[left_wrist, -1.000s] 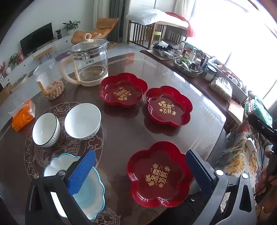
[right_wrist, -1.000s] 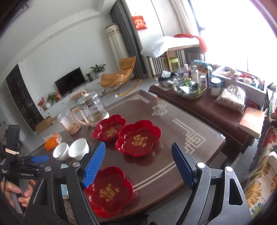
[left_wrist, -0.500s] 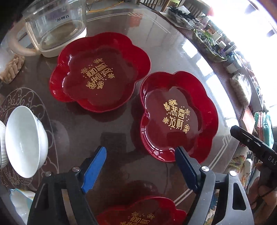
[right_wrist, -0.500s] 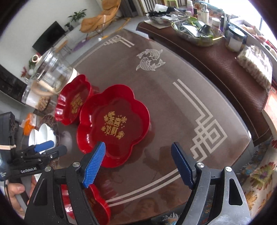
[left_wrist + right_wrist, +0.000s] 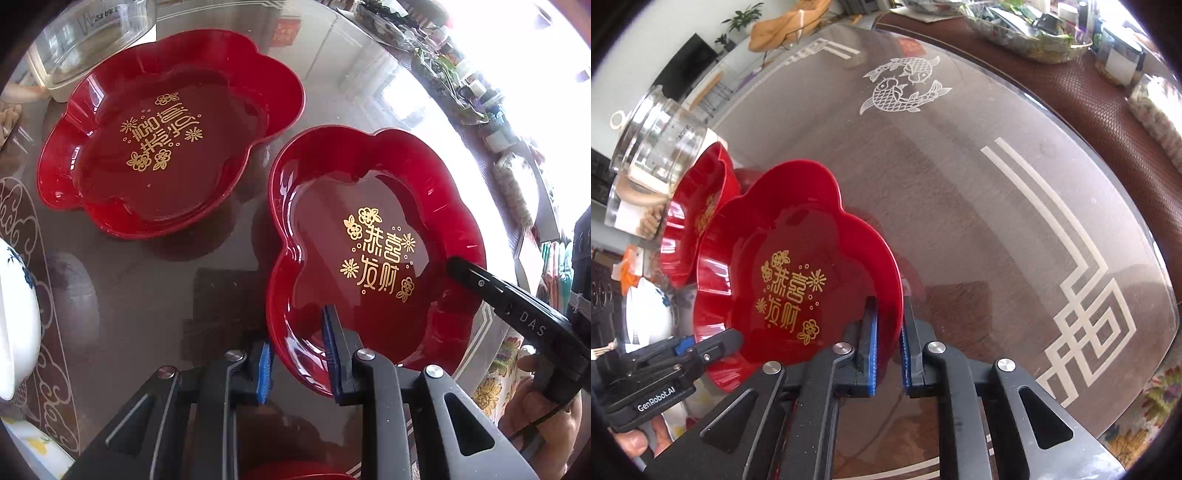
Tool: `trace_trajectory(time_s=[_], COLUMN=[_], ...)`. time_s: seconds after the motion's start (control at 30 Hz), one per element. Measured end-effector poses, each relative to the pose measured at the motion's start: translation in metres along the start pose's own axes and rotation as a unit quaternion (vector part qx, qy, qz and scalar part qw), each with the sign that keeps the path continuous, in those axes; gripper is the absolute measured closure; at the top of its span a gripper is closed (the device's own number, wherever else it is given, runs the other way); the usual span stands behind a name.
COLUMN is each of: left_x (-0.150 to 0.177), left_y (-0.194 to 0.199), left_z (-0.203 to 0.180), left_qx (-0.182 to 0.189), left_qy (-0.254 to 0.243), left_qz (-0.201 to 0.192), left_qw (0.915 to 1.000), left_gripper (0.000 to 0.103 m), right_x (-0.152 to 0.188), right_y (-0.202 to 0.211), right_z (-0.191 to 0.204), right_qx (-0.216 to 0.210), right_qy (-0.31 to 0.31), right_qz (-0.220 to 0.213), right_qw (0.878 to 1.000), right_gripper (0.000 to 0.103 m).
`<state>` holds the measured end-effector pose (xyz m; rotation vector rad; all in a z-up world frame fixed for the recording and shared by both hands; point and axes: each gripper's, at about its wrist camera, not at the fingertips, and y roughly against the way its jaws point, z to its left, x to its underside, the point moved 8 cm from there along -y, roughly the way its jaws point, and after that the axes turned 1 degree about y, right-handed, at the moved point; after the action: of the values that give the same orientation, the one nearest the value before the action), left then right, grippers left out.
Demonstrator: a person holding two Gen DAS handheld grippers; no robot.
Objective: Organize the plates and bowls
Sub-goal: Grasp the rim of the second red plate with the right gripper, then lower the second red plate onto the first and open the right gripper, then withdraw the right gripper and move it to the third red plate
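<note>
Both grippers have closed in since a moment ago — the left gripper (image 5: 297,363) and right gripper (image 5: 888,352) each pinch the rim of the near red plate (image 5: 373,258), lower right in the left view. "GenRobot.AI" and "DAS" show on their bodies. Only the right view shows the etched fish (image 5: 905,85).

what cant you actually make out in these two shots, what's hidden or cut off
- Third red plate: left wrist view, only a sliver at the bottom edge, behind the left gripper.
- White bowl: left wrist view, cut by the left edge.
- Far red plate: right wrist view, mostly hidden by the near red plate and glass kettle.
- Whether the near red plate touches the table: unclear under the right gripper.
</note>
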<state>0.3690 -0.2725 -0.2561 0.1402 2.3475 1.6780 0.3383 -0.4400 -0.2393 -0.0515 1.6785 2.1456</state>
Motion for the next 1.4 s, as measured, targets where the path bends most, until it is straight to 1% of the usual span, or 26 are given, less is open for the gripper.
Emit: trace_trajectory(time_s=[0.07, 0.13, 0.3, 0.4, 0.47, 0.6, 0.73, 0.8, 0.9, 0.97, 1.1, 1.2, 1.27, 1.3, 1.33, 1.4], left_x=[0.006, 0.010, 0.028, 0.048, 0.067, 0.107, 0.152, 0.167, 0.180, 0.187, 0.198, 0.202, 0.204, 0.204, 0.204, 0.204], left_y=[0.006, 0.017, 0.072, 0.107, 0.127, 0.151, 0.158, 0.154, 0.140, 0.129, 0.115, 0.106, 0.100, 0.098, 0.096, 0.097], left_z=[-0.005, -0.009, -0.023, -0.025, -0.021, -0.001, 0.027, 0.039, 0.051, 0.057, 0.059, 0.060, 0.062, 0.064, 0.065, 0.066], left_qx=[0.006, 0.014, 0.039, 0.041, 0.041, 0.035, 0.018, 0.008, -0.006, -0.019, -0.052, -0.075, -0.100, -0.106, -0.108, -0.111], left_qy=[-0.011, -0.019, -0.038, -0.051, -0.055, -0.052, -0.046, -0.044, -0.035, -0.040, -0.058, -0.069, -0.074, -0.075, -0.076, -0.076], left_qz=[-0.003, -0.012, -0.048, -0.072, -0.084, -0.101, -0.103, -0.101, -0.092, -0.090, -0.086, -0.074, -0.067, -0.066, -0.066, -0.071], left_qw=[0.9999, 0.9997, 0.9974, 0.9953, 0.9941, 0.9929, 0.9934, 0.9939, 0.9952, 0.9950, 0.9933, 0.9920, 0.9900, 0.9893, 0.9891, 0.9884], left_gripper=[0.080, 0.080, 0.080, 0.080, 0.080, 0.080, 0.080, 0.080, 0.080, 0.080, 0.080, 0.079, 0.078, 0.078, 0.078, 0.078], right_x=[0.003, 0.007, 0.022, 0.036, 0.049, 0.086, 0.135, 0.157, 0.181, 0.191, 0.203, 0.209, 0.207, 0.206, 0.205, 0.204], right_y=[0.010, 0.029, 0.087, 0.122, 0.138, 0.156, 0.154, 0.145, 0.123, 0.109, 0.085, 0.075, 0.074, 0.075, 0.075, 0.074], right_z=[-0.002, 0.000, 0.014, 0.035, 0.053, 0.083, 0.104, 0.112, 0.117, 0.118, 0.117, 0.114, 0.109, 0.107, 0.104, 0.102], right_qx=[-0.012, -0.017, -0.008, -0.010, -0.011, -0.031, -0.052, -0.058, -0.061, -0.062, -0.044, -0.028, -0.014, -0.006, -0.003, -0.004], right_qy=[-0.010, -0.006, 0.021, 0.043, 0.058, 0.065, 0.065, 0.066, 0.063, 0.056, 0.053, 0.055, 0.055, 0.054, 0.051, 0.048], right_qz=[-0.011, -0.026, -0.059, -0.074, -0.081, -0.084, -0.069, -0.057, -0.038, -0.029, -0.019, -0.015, -0.027, -0.033, -0.039, -0.042], right_qw=[1.000, 1.000, 0.998, 0.996, 0.995, 0.994, 0.994, 0.995, 0.995, 0.996, 0.997, 0.998, 0.998, 0.998, 0.998, 0.998], right_gripper=[0.091, 0.091, 0.089, 0.087, 0.087, 0.084, 0.082, 0.082, 0.082, 0.082, 0.082, 0.081, 0.078, 0.075, 0.068, 0.059])
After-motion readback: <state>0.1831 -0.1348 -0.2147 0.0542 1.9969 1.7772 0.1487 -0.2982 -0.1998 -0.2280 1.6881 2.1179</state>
